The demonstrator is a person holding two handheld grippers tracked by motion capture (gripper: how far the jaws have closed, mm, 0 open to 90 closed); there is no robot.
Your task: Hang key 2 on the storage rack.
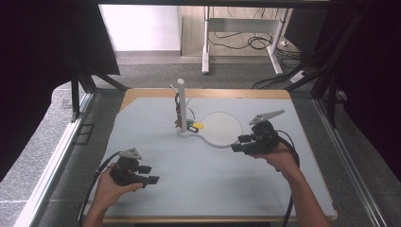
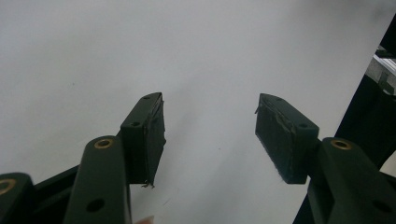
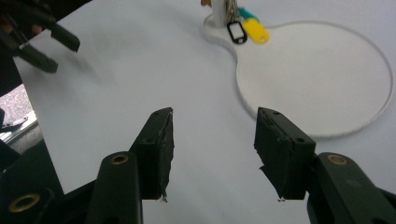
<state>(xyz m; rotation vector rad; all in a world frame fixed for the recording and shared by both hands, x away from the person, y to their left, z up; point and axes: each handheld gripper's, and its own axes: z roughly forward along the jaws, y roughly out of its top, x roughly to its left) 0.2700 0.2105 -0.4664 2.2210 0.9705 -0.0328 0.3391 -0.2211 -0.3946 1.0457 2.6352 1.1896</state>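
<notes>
High view, one table (image 1: 156,189) with a pale grey top, catalogued against its white stand (image 1: 181,106), an upright post rising from a flat base plate (image 1: 222,128) with a round disc.

Item: key tags. A yellow tag (image 1: 200,126) and a black-framed tag (image 1: 191,127) lay at the foot of the post, touching the narrow end of the base plate; in the right gripper view the yellow tag (image 3: 256,31) and the black-framed tag (image 3: 236,32) lay side by side against the post.

Item: right gripper (image 1: 242,143). Held in the right hand (image 1: 279,156) just beside the near right rim of the disc, pointing left across the table. Jaws parted, with only bare tabletop between them in the right gripper view (image 3: 212,154); the pads pressed on nothing. The tags lay well ahead of its tips, on the far side of the disc's neck.

Item: left gripper (image 1: 149,174). Held in the left hand (image 1: 111,187) near the table's front left, well apart from the stand and the tags. Jaws apart in the left gripper view (image 2: 210,135), bare tabletop between them.
</notes>
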